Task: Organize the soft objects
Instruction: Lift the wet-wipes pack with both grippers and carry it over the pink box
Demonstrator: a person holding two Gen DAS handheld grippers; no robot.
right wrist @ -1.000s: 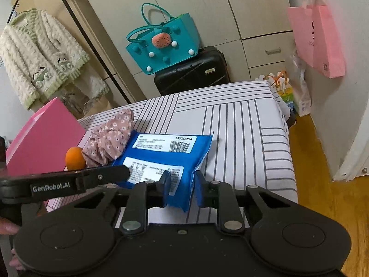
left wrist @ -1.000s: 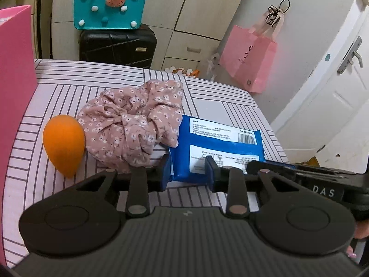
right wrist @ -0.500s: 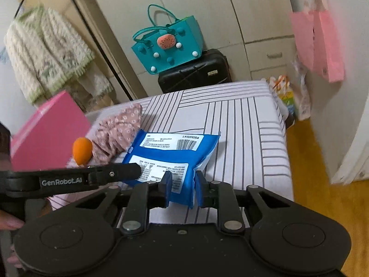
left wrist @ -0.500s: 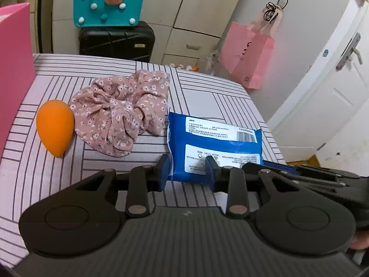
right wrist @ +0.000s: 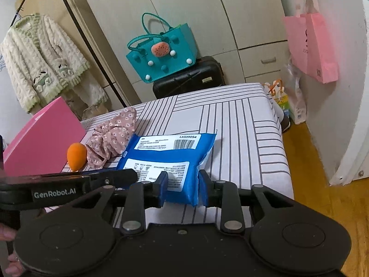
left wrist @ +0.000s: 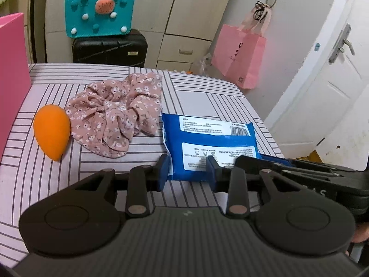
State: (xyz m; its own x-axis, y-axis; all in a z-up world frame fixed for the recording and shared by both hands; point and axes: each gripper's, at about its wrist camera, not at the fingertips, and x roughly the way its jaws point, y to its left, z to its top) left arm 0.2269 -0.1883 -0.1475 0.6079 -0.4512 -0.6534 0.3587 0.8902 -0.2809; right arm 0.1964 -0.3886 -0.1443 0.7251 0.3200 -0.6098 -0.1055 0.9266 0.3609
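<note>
A blue wipes pack [left wrist: 207, 143] lies on the striped bed [left wrist: 196, 92], also in the right wrist view [right wrist: 170, 157]. A pink floral scrunchie [left wrist: 115, 113] lies left of it, with an orange egg-shaped sponge [left wrist: 52, 133] further left. The scrunchie [right wrist: 110, 138] and sponge [right wrist: 76, 153] also show in the right wrist view. My left gripper [left wrist: 188, 173] is open at the pack's near edge. My right gripper [right wrist: 182, 188] is open, its jaws on either side of the pack's near right corner.
A pink box [right wrist: 41, 138] stands at the bed's left edge, also in the left wrist view [left wrist: 11, 80]. Beyond the bed are a black suitcase [left wrist: 110, 48] with a teal bag [left wrist: 99, 16] on it, cupboards, and a hanging pink bag [left wrist: 239, 55]. A door [left wrist: 322, 80] is right.
Both grippers have drawn back and shifted a little; the pack, scrunchie and sponge lie where they were. The right gripper's jaws now sit around the pack's corner.
</note>
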